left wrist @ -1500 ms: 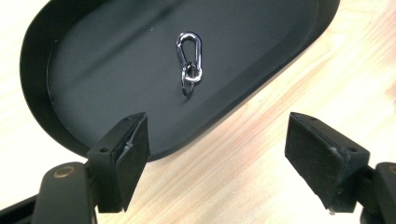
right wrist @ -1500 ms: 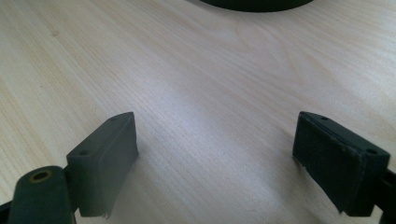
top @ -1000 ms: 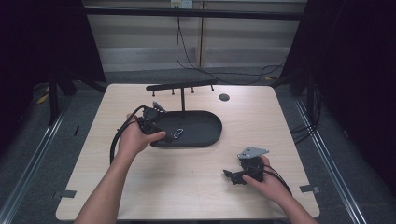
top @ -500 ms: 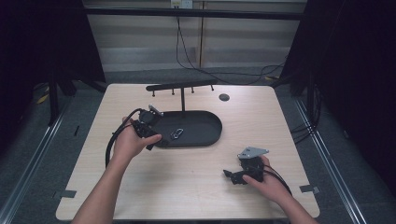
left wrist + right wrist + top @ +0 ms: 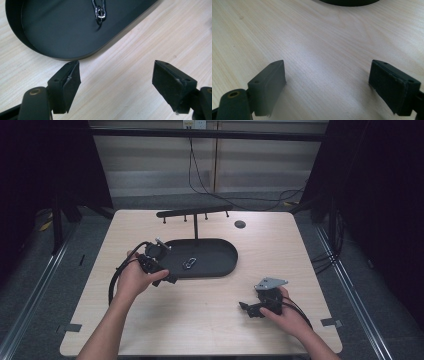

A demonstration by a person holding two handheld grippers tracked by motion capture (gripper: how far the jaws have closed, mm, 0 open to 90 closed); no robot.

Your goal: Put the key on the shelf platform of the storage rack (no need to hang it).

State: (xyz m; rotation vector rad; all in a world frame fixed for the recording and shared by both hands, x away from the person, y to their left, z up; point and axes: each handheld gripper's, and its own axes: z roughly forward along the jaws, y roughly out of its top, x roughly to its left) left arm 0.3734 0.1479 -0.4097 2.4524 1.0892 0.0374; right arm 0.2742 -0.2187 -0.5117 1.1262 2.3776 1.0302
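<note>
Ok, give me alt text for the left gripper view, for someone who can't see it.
The left gripper, jaws wide open and empty, hangs over a pale wooden table just outside the rim of a black oval tray. A small metal clip lies in the tray.

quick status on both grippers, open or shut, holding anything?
Left gripper: open, empty, jaws over the table beside the black tray.
Right gripper: open, empty, jaws wide above bare table.

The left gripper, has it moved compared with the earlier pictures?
Yes. The left gripper has drawn back toward the person and leftward, from over the black tray to the tray's near-left rim.
</note>
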